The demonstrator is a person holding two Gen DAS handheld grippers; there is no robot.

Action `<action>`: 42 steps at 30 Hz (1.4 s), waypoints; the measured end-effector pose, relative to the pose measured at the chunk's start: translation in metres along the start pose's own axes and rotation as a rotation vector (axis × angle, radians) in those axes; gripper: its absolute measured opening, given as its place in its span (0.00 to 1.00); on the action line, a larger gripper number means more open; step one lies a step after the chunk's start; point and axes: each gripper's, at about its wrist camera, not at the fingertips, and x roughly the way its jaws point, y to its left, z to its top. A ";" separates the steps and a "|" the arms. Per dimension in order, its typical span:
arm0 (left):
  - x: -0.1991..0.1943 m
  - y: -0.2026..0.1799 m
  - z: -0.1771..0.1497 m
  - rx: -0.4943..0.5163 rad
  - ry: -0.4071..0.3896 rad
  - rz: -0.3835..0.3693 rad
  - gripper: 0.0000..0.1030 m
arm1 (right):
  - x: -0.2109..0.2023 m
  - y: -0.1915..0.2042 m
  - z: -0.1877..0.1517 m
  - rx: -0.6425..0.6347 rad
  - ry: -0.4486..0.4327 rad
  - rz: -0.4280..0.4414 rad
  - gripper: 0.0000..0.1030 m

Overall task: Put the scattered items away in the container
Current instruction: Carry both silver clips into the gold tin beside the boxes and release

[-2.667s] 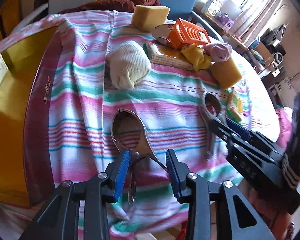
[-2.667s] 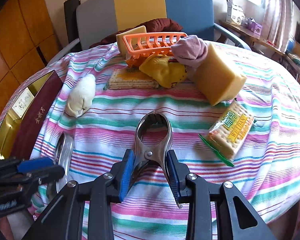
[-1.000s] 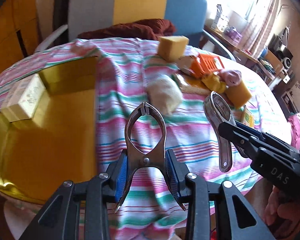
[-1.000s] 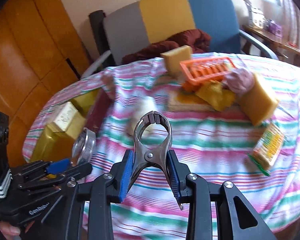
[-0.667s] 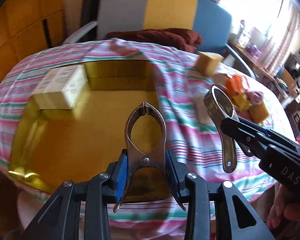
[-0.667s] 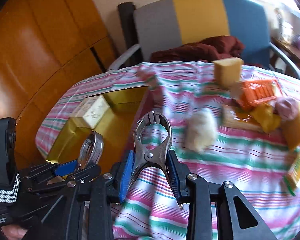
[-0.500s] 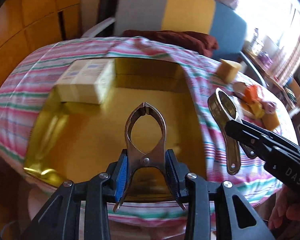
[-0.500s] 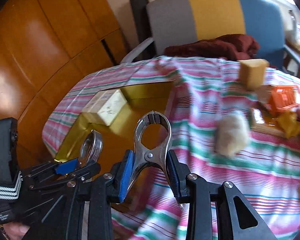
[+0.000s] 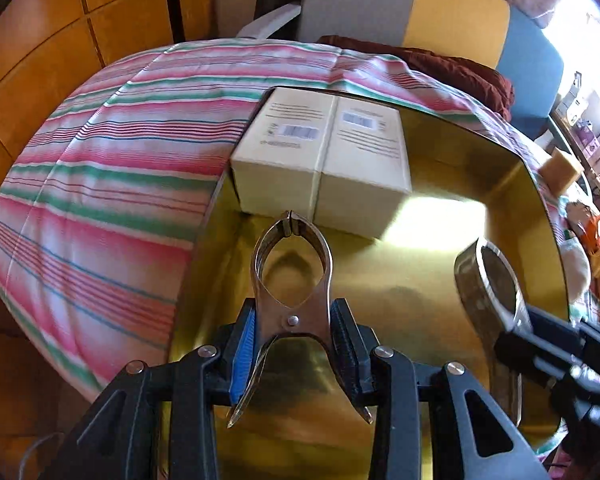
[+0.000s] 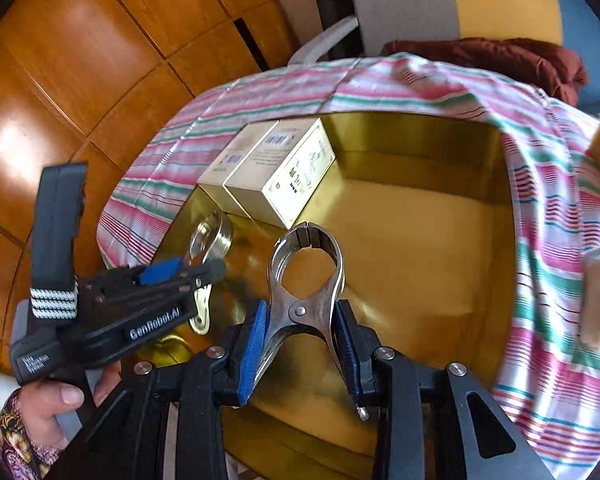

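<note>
- The fingers [image 9: 242,350] of the left gripper [image 9: 294,350] are clenched on the handles of a metal clamp [image 9: 291,280], in the lower centre of the left wrist view; the clamp's tips are closed and point up the frame.
- The fingers [image 10: 252,344] of the right gripper [image 10: 300,340] grasp a second metal clamp [image 10: 306,276] the same way, in the lower centre of the right wrist view.
- Both clamps hang above the golden container [image 9: 400,280], not touching its floor as far as I can tell.
- In the left wrist view the second clamp appears at the right edge, blurred, over the container's right part.
- In the right wrist view the left gripper shows at the lower left, with a hand [image 10: 56,404] around its grip.
- A pale carton [image 9: 324,160] lies inside the container, in its far left corner, in the upper centre of the left wrist view.
- The container stands on a table with a striped cloth [image 9: 100,200].
- At the right edge, on the cloth outside the container, lie a yellow sponge [image 9: 564,168] and an orange rack [image 9: 598,236], small and unclear.
- A chair [image 9: 380,12] stands behind the table, at the top.
</note>
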 end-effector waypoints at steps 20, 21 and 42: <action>-0.064 0.041 -0.029 -0.248 -0.159 -0.111 0.36 | 0.025 -0.007 0.001 0.102 0.044 0.039 0.26; -0.065 0.042 -0.034 -0.254 -0.161 -0.107 0.36 | 0.029 -0.005 0.002 0.095 0.054 0.040 0.26; -0.071 0.031 -0.062 -0.268 -0.160 -0.115 0.36 | 0.052 0.033 0.012 0.025 0.046 0.136 0.23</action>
